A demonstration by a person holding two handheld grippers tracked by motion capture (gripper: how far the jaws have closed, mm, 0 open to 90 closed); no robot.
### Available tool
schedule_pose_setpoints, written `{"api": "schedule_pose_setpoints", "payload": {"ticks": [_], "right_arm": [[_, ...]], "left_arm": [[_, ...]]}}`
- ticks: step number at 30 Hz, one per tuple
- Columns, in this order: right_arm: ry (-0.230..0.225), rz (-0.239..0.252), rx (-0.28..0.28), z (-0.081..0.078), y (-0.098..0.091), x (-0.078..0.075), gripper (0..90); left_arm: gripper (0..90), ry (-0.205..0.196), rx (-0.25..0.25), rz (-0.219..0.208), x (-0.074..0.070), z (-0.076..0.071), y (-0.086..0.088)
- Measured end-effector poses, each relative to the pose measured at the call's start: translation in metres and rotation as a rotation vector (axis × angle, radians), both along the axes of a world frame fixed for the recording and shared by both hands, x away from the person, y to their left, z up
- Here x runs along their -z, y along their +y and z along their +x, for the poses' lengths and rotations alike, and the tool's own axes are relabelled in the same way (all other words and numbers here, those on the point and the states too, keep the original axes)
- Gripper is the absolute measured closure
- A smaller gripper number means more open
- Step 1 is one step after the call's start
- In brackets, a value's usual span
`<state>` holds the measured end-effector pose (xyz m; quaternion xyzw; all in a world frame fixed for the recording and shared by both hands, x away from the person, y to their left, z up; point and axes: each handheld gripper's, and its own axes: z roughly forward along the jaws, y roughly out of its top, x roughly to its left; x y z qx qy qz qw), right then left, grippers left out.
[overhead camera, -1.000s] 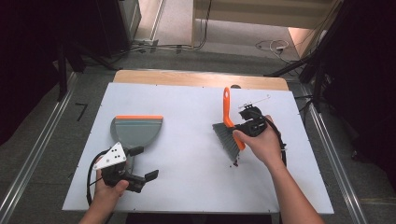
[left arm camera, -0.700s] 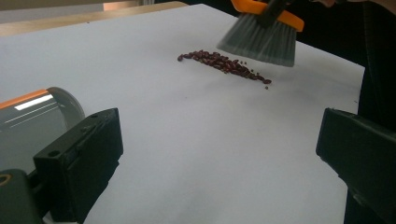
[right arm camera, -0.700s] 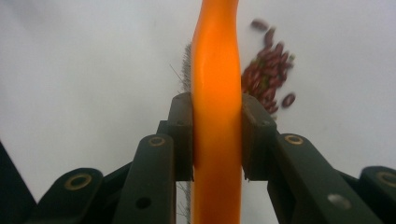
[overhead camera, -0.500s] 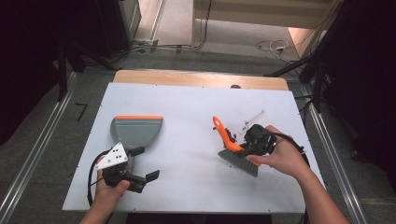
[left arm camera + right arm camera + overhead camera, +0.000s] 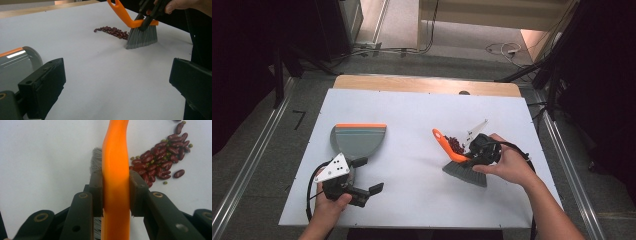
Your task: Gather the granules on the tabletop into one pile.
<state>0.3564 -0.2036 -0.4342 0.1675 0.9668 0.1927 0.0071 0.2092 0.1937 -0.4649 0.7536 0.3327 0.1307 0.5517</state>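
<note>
Two grippers in play: right gripper (image 5: 116, 195) clamped on brush (image 5: 462, 165) handle beside beans (image 5: 160, 162); left gripper (image 5: 357, 187) spread wide, empty, near dustpan (image 5: 357, 140). Probably best to keep bristles flat, sweep slow toward dustpan.

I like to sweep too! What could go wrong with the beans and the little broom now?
1. The beans lie loose beside the brush, far from the dustpan; a hard sweep could scatter them, perhaps off the table.
2. The left gripper is open, not holding the dustpan, so beans pushed against it might slide it.
3. The right gripper pinches only the smooth orange handle, which could twist.
</note>
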Motion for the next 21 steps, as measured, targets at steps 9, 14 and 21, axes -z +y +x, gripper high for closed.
{"api": "schedule_pose_setpoints", "payload": {"ticks": [9, 14, 21], "right_arm": [[-0.017, 0.034, -0.036, 0.027, 0.001, 0.004, 67.2], [-0.046, 0.042, -0.033, 0.041, 0.001, 0.003, 67.2], [-0.047, 0.046, -0.043, 0.055, 0.006, 0.004, 67.1]], "left_arm": [[1.3, 0.001, -0.001, -0.004, 0.000, 0.000, 0.000], [1.4, 0.001, -0.002, -0.004, 0.000, 0.000, 0.001], [1.4, 0.004, -0.004, -0.005, 0.001, 0.000, 0.002]]}}
